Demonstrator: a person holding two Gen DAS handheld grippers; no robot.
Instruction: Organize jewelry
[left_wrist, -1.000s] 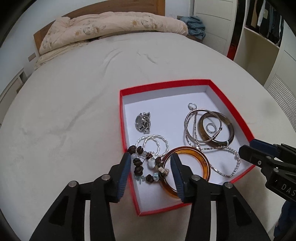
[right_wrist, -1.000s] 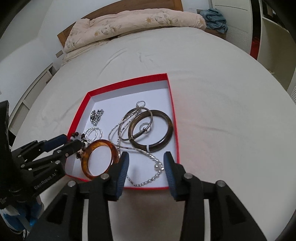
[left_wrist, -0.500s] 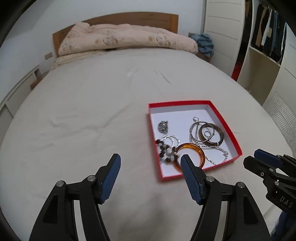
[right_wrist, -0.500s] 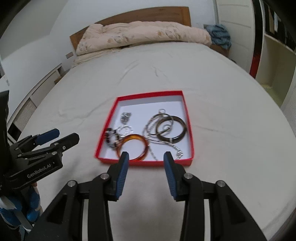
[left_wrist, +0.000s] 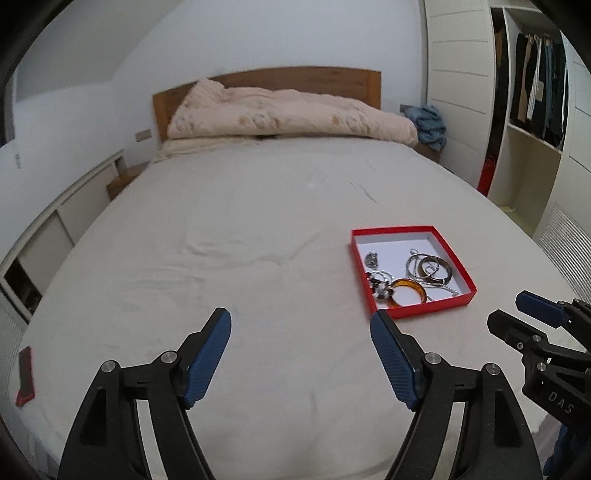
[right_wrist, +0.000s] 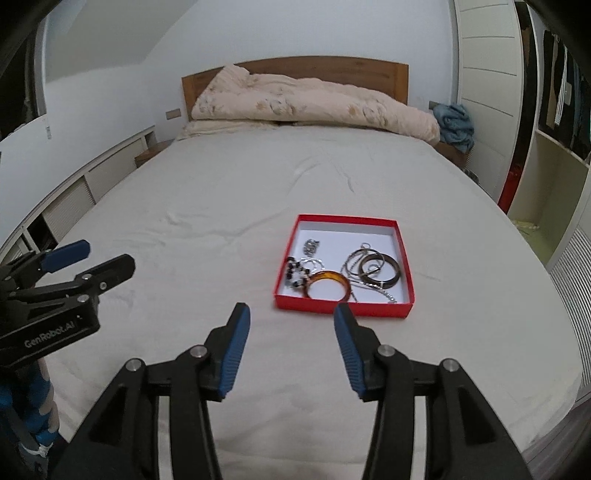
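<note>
A red box (left_wrist: 432, 312) (right_wrist: 343, 306) with a white floor lies on the bed. Inside are an amber bangle (left_wrist: 406, 282) (right_wrist: 328, 275), a dark brown bangle (left_wrist: 447, 267) (right_wrist: 397, 269), a beaded bracelet (left_wrist: 382, 290) (right_wrist: 293, 275), a silver chain (right_wrist: 386, 293) and a small silver piece (left_wrist: 372, 259) (right_wrist: 311, 246). My left gripper (left_wrist: 300, 317) (right_wrist: 109, 254) hovers over bare sheet to the left of the box, its jaws opening with nothing between them. My right gripper (right_wrist: 291, 310) (left_wrist: 508, 308) hangs just short of the box's near side, also opening and empty.
A rumpled cream duvet (right_wrist: 314, 99) lies against the wooden headboard (right_wrist: 295, 68). A flat red object (left_wrist: 25, 376) rests at the bed's left edge. An open wardrobe (left_wrist: 535, 92) stands on the right, low cabinets (right_wrist: 74, 199) on the left.
Both grippers have drawn back and up from the box, which now looks small and far. The left jaws, earlier around the beaded bracelet, have spread wide; the right jaws have widened slightly.
</note>
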